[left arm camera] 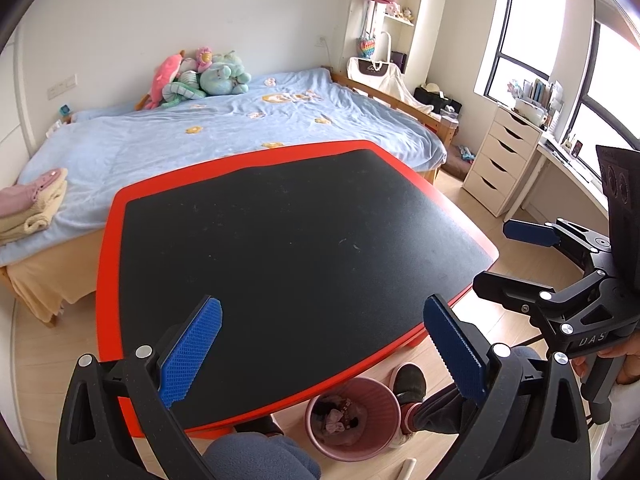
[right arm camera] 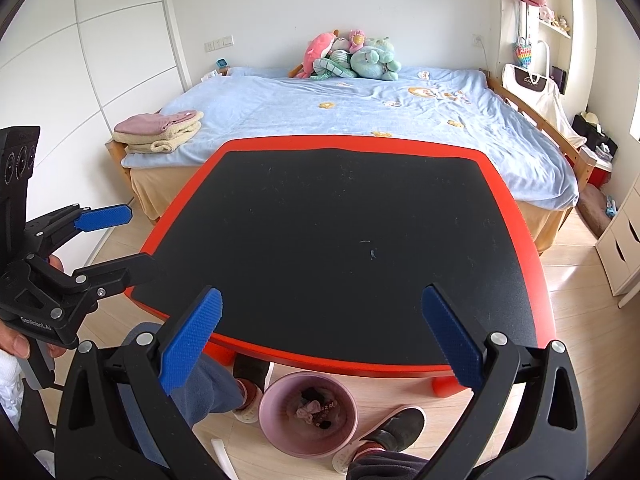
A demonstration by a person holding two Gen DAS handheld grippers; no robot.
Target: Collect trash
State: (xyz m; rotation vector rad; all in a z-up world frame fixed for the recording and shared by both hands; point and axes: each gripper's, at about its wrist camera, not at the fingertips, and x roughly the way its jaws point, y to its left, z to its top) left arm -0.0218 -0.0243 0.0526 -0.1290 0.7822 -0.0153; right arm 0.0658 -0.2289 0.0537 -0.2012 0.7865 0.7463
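Observation:
A pink waste bin [left arm camera: 352, 420] stands on the floor under the near edge of the red-rimmed table [left arm camera: 108, 264], with crumpled trash inside; it also shows in the right wrist view [right arm camera: 308, 416]. The table's black mat [right arm camera: 340, 240] carries only faint specks. My left gripper [left arm camera: 324, 352] is open and empty above the table's near edge. My right gripper [right arm camera: 324, 340] is open and empty, also above the near edge. Each gripper shows in the other's view: the right one [left arm camera: 500, 252] at the table's right, the left one [right arm camera: 116, 240] at its left.
A bed with a blue cover [right arm camera: 360, 108], plush toys [right arm camera: 352, 60] and folded towels [right arm camera: 160, 130] lies behind the table. A white drawer unit [left arm camera: 500, 160] stands at the right by the window. The person's feet in dark slippers [right arm camera: 396, 428] flank the bin.

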